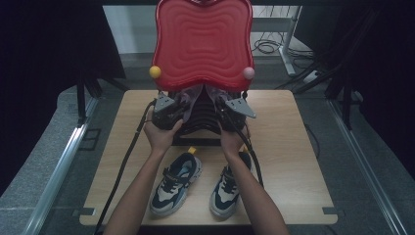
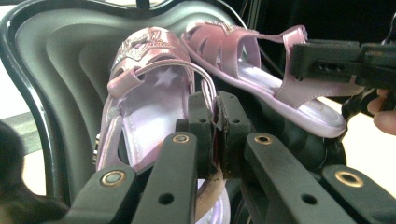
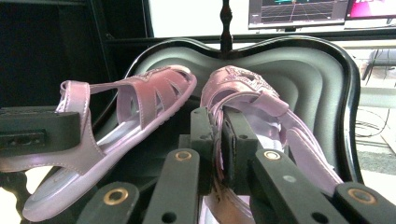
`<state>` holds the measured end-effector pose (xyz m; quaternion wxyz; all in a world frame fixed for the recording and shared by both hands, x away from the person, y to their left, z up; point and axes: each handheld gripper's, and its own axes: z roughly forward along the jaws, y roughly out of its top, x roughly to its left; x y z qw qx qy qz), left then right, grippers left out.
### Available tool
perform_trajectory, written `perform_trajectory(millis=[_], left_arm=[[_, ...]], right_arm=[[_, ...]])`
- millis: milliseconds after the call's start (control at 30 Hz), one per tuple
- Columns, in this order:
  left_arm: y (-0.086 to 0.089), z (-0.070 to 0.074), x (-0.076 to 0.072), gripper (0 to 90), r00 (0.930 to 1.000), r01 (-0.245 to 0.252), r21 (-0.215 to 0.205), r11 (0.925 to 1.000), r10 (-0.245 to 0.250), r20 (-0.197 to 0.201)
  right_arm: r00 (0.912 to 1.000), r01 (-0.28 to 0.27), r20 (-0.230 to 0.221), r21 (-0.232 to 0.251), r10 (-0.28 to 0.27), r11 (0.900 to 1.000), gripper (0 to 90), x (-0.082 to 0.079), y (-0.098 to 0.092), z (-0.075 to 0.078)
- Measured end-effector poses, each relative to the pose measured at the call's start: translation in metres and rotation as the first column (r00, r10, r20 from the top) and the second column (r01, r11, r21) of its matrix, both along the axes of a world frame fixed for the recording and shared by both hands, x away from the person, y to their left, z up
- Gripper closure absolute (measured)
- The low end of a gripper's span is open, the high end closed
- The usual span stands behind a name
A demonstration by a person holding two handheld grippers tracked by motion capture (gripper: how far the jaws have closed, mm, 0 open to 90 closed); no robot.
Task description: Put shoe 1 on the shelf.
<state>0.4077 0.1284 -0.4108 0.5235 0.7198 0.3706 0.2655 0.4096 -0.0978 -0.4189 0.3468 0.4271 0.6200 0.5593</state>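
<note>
Clamping pink sandal straps: left hand-held gripper (image 2: 215,135) one sandal (image 2: 144,93), right hand-held gripper (image 3: 217,140) other sandal (image 3: 247,93).

You see a dim, soft high view, dark surroundings, worktop (image 1: 284,147) evenly lit, gripper views sharper, bright blown-out backgrounds, near jaws blurred.

On your bench (image 1: 288,147), the open case (image 1: 195,128) stands at the far middle, its raised lid (image 1: 203,44) behind it. Two sandals sit inside side by side: the left sandal (image 2: 149,88) in your left claw (image 2: 215,135), the right sandal (image 3: 243,93) in your right claw (image 3: 215,140). Nearer you, before the case, two sneakers lie side by side: the left sneaker (image 1: 175,183) between your forearms, the right sneaker (image 1: 227,188) under your right forearm.
</note>
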Motion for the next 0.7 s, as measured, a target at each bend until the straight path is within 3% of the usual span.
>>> perform_trajectory(millis=[100, 133, 267, 333, 400, 700], left_arm=[[0.000, -0.003, -0.001, 86.1, 1.0000, -0.002, 0.025, 0.9997, 0.002, 0.001], [0.001, -0.007, -0.003, 86.1, 1.0000, -0.004, 0.043, 0.9991, 0.003, 0.008], [0.001, -0.013, -0.004, 86.2, 1.0000, 0.001, 0.062, 0.9981, -0.001, -0.002], [0.004, -0.019, -0.004, 85.8, 0.9996, 0.009, 0.039, 0.9992, -0.008, -0.028], [0.006, -0.021, -0.003, 85.0, 0.9988, 0.020, 0.024, 0.9995, -0.018, -0.046], [0.004, -0.024, -0.004, 81.9, 0.9967, 0.039, -0.010, 0.9992, -0.040, -0.071]], right_arm=[[0.9997, -0.016, -0.017, -0.032, 0.016, 0.999, 83.7, -0.001, 0.003, -0.003], [0.9986, -0.031, -0.045, -0.048, 0.028, 0.998, 83.5, 0.000, 0.004, -0.007], [0.9963, -0.042, -0.077, -0.062, 0.037, 0.997, 82.8, 0.000, 0.004, -0.012], [0.9902, -0.072, -0.125, -0.071, 0.063, 0.995, 80.7, 0.002, 0.004, -0.015], [0.9868, -0.086, -0.143, -0.069, 0.075, 0.994, 80.4, 0.002, 0.002, -0.015], [0.9859, -0.097, -0.145, -0.087, 0.084, 0.992, 79.6, -0.002, -0.004, -0.009]])
